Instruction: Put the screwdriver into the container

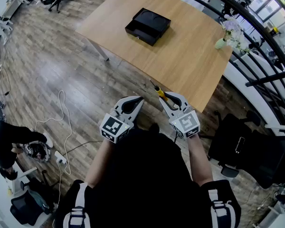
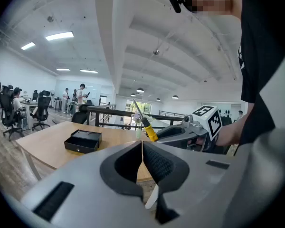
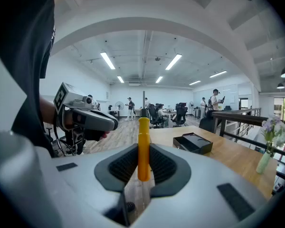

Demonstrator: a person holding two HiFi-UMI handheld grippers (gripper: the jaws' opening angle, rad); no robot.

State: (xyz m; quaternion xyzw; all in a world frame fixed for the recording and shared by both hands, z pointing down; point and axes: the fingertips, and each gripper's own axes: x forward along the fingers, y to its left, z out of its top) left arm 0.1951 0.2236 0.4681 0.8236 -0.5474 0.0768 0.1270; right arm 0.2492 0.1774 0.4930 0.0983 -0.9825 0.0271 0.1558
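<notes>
My right gripper (image 1: 166, 99) is shut on a yellow-handled screwdriver (image 1: 158, 91), whose metal tip points up and away from me. In the right gripper view the yellow handle (image 3: 143, 148) stands upright between the pads. My left gripper (image 1: 137, 103) is shut with nothing in it, held beside the right one near the table's near edge. The container is an open black box (image 1: 147, 26) lying on the far half of the wooden table (image 1: 180, 56). The box (image 2: 83, 140) sits left of centre in the left gripper view, and the same box (image 3: 193, 143) lies right of the handle in the right gripper view.
A small vase of flowers (image 1: 228, 34) stands at the table's far right corner, beside a black railing (image 1: 256, 42). A black office chair (image 1: 247, 146) stands to my right. Cables (image 1: 61, 127) trail over the wood floor on the left.
</notes>
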